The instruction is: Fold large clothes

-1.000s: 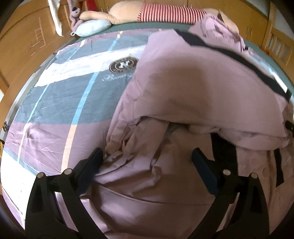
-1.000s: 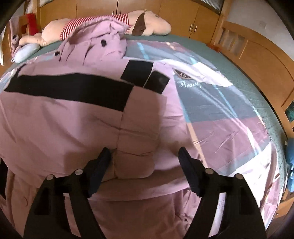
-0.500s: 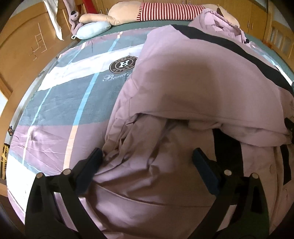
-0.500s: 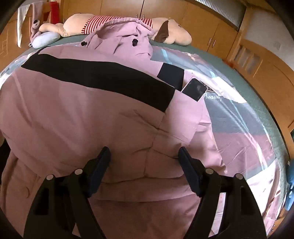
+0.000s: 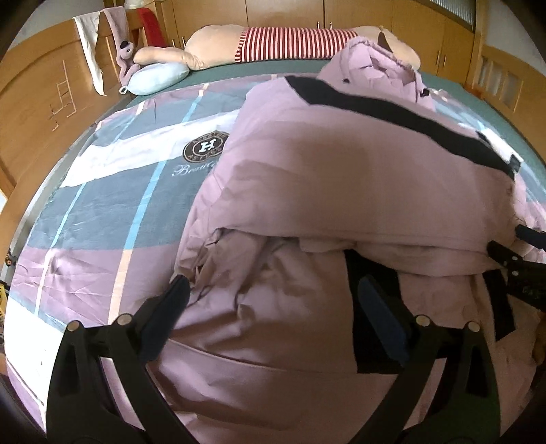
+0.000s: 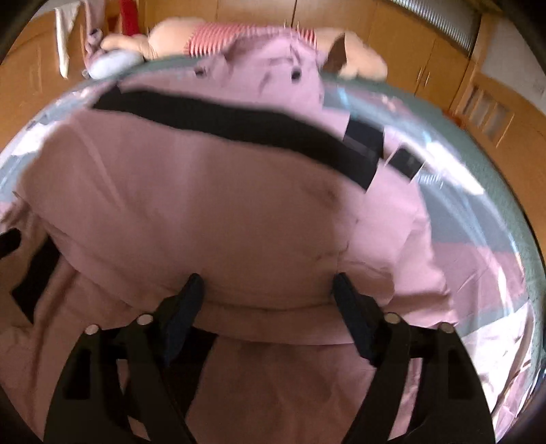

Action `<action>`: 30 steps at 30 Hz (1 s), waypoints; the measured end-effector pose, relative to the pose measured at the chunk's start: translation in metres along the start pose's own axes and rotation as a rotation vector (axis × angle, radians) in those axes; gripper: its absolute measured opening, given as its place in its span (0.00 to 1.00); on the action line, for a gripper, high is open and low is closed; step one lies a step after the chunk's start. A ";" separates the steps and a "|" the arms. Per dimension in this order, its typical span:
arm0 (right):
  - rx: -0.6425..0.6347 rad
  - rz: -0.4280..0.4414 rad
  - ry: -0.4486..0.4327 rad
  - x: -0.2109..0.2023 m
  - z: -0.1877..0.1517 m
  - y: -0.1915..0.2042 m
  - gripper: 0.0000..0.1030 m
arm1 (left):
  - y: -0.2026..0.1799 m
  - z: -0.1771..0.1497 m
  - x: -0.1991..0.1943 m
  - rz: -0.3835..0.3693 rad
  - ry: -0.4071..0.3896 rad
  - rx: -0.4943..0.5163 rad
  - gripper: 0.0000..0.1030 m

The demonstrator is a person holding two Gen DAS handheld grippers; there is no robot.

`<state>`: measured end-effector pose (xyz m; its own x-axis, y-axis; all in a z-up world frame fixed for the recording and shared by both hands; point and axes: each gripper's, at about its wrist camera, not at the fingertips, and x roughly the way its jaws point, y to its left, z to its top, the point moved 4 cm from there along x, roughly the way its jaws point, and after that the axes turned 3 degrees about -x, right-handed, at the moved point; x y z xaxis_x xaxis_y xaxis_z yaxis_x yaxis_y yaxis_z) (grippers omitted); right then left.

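Observation:
A large pink padded coat (image 5: pixel 341 177) with a black band lies on the bed, its upper part folded over its lower part; it also fills the right wrist view (image 6: pixel 221 211). My left gripper (image 5: pixel 273 293) is open and empty, just above the coat's lower fabric in front of the folded edge. My right gripper (image 6: pixel 268 283) is open and empty at the same folded edge, further right. Its fingers (image 5: pixel 512 259) show at the right edge of the left wrist view. The coat's hood (image 6: pixel 273 58) points toward the far end of the bed.
The bed has a plaid cover (image 5: pixel 102 205) with a round logo (image 5: pixel 205 146). A striped plush toy (image 5: pixel 290 42) and a pale blue pillow (image 5: pixel 157 78) lie at the far end. Wooden wardrobes (image 5: pixel 375 13) and bed rails (image 5: pixel 41 102) surround the bed.
Both grippers have pulled back and risen a little from the folded coat, staying open. The right wrist view now tilts up with motion blur.

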<state>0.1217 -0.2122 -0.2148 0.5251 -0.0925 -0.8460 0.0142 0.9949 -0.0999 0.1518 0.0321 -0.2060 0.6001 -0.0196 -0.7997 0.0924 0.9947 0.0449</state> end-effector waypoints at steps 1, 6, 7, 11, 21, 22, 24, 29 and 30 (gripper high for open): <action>-0.005 -0.003 0.001 -0.002 0.001 0.001 0.79 | 0.000 0.000 0.001 0.002 0.000 -0.003 0.97; 0.035 0.076 -0.141 -0.037 0.006 -0.002 0.79 | 0.004 0.003 -0.001 -0.006 -0.001 -0.024 0.97; 0.045 0.090 -0.200 -0.049 0.010 -0.004 0.79 | 0.004 0.003 -0.003 -0.013 -0.002 -0.028 0.97; 0.029 -0.064 -0.187 -0.039 0.015 -0.011 0.79 | 0.002 0.002 -0.006 -0.035 0.003 -0.023 0.97; 0.112 -0.025 -0.018 0.023 -0.004 -0.030 0.99 | -0.004 -0.009 0.017 0.061 0.047 0.042 0.98; 0.125 -0.001 -0.026 0.024 -0.005 -0.033 0.99 | -0.006 -0.009 0.018 0.075 0.047 0.047 0.98; 0.136 0.017 -0.048 0.023 -0.009 -0.034 0.99 | -0.007 -0.008 0.018 0.085 0.056 0.041 0.98; 0.132 -0.011 -0.080 0.023 -0.012 -0.034 0.99 | 0.005 -0.002 0.003 -0.031 0.085 -0.073 0.98; 0.124 -0.022 -0.070 0.023 -0.010 -0.030 0.99 | 0.008 -0.001 0.001 -0.055 0.102 -0.097 0.98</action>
<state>0.1250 -0.2451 -0.2366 0.5816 -0.1160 -0.8051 0.1292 0.9904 -0.0494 0.1519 0.0406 -0.2070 0.5122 -0.0689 -0.8561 0.0431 0.9976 -0.0545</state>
